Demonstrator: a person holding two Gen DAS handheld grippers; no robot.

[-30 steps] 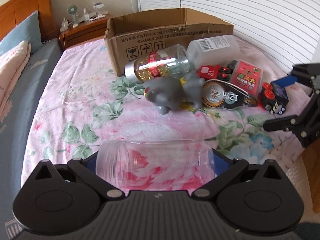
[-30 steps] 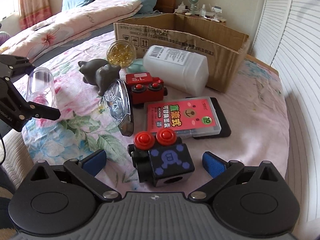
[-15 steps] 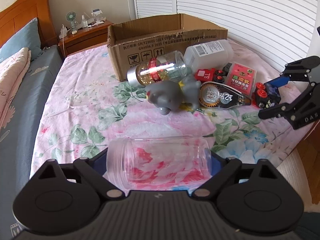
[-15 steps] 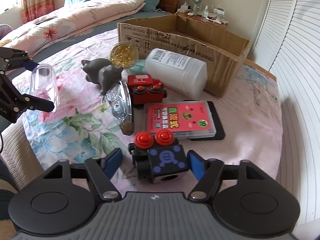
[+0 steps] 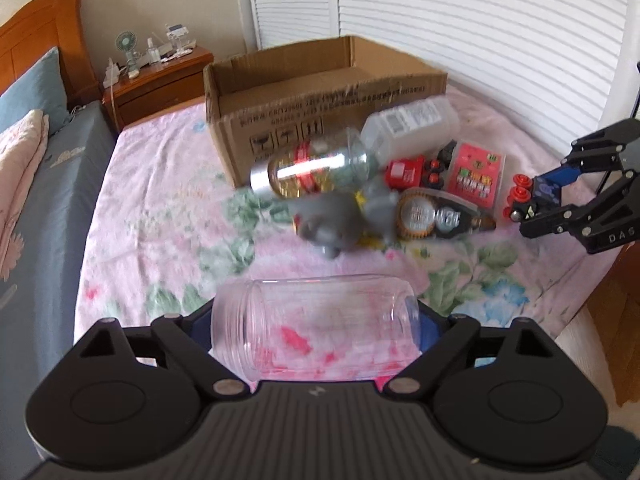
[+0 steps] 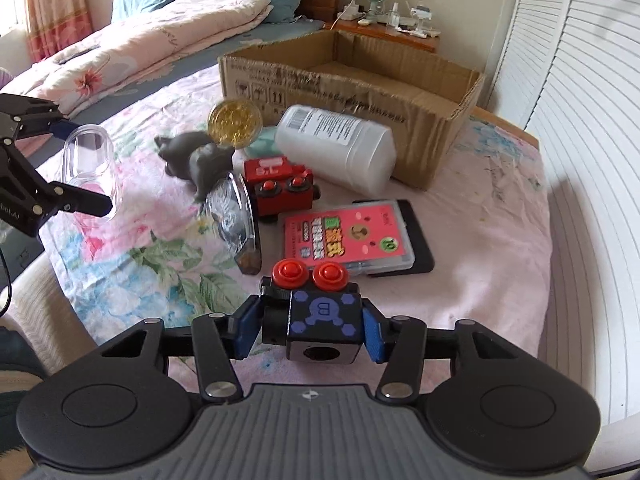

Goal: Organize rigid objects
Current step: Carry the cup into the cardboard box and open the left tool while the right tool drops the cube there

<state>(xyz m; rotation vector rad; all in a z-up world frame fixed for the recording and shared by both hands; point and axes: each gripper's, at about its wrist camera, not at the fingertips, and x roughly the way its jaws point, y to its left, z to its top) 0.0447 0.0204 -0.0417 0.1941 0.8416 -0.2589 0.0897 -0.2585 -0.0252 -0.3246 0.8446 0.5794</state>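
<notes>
Right gripper is clamped on the black block toy, blue pads pressed to both its sides, on the sheet well in front of the box. Left gripper has the clear jar lying crosswise between its fingers; the jaws are closing, pads at the jar's two ends, jar in front of the box on the near side of the pile.

Only the right view shows the block's blue emblem and the hole in its near face, its two red knobs, and the gold disc face of the pill jar. It also shows the black slab under the pink case. Only the left view shows the pill jar side-on, silver cap and red band, though that view is blurred.

Near to far, right view: one block toy, one pink case just behind it, one tape dispenser to its left, one red train, all between block and box. Then one grey animal figure, one pill jar, one white bottle lying just in front of the box. One box, open-topped, at the back. Behind the box, one nightstand with a small fan on it.

Two jars in all, two grippers, each visible in the other's camera.
</notes>
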